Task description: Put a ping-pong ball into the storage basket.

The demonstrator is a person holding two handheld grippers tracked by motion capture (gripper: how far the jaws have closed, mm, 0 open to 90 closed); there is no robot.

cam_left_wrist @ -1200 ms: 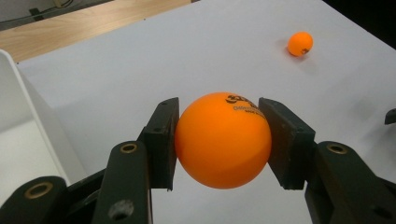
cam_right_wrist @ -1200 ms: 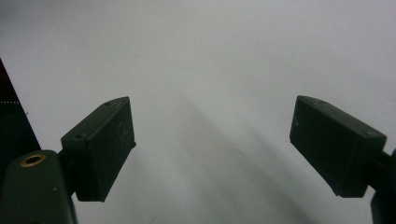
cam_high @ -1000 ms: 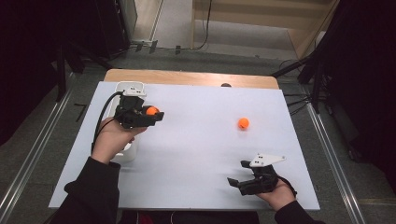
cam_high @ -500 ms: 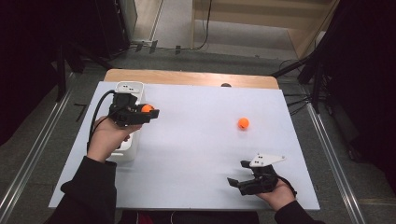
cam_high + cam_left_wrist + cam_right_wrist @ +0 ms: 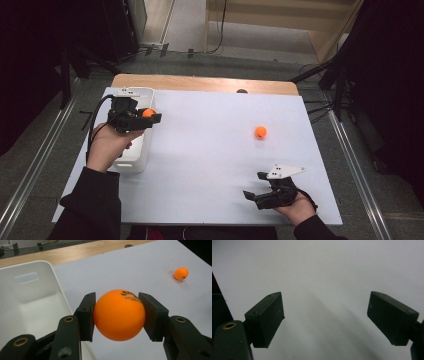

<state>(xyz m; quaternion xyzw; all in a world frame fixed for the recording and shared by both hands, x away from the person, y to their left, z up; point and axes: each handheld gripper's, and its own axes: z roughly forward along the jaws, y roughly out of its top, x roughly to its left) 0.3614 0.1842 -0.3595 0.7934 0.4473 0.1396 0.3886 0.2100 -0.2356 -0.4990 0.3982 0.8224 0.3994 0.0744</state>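
Orange ball [image 5: 119, 315] clamped between the fingers [image 5: 86, 315] of the left gripper [image 5: 136, 117], held just past the white bin [image 5: 131, 160] rim, over the desk [image 5: 210, 165]. Released here, likely to miss the bin, bounce and roll off. Smooth and round, so apt to squirt free. Black print on top, too small to read. Right gripper [image 5: 265, 192] near the front edge, fingers wide, empty. Second orange ball [image 5: 260, 132] farther back, loose, free to roll.

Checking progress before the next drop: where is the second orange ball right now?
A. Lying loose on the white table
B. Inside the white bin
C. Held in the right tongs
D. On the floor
A: the second ball lies on the table, apart from the bin and the open, empty right tongs.
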